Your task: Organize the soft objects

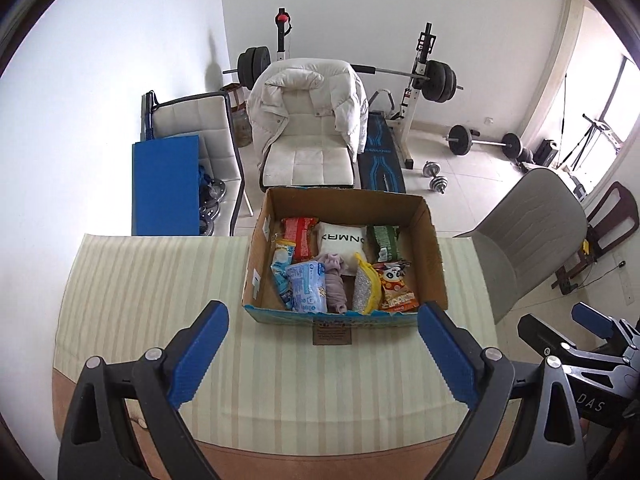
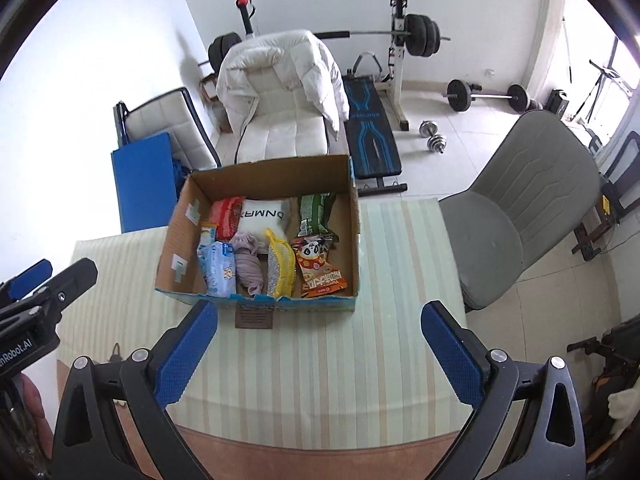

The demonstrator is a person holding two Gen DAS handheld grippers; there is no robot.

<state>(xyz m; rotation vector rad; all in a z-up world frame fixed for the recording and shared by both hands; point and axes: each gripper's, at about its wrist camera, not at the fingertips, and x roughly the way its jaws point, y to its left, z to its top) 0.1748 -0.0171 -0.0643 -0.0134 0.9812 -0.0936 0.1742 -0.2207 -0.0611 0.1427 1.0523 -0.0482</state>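
Both the left gripper [image 1: 322, 340] and right gripper [image 2: 320, 340] hang wide open and empty above the striped tablecloth [image 1: 152, 280]. The soft items sit packed inside the open brown cardboard box [image 2: 192, 196] just ahead. A clean step would probably mean descending straight over one item, such as the lilac cloth bundle [image 2: 249, 268], without snagging neighbouring packets.

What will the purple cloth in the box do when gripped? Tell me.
The purple cloth looks bunched and wrinkled, so it will probably sag and unfold. Likely light. Wedged between the blue packet and yellow sponge, it may drag them.
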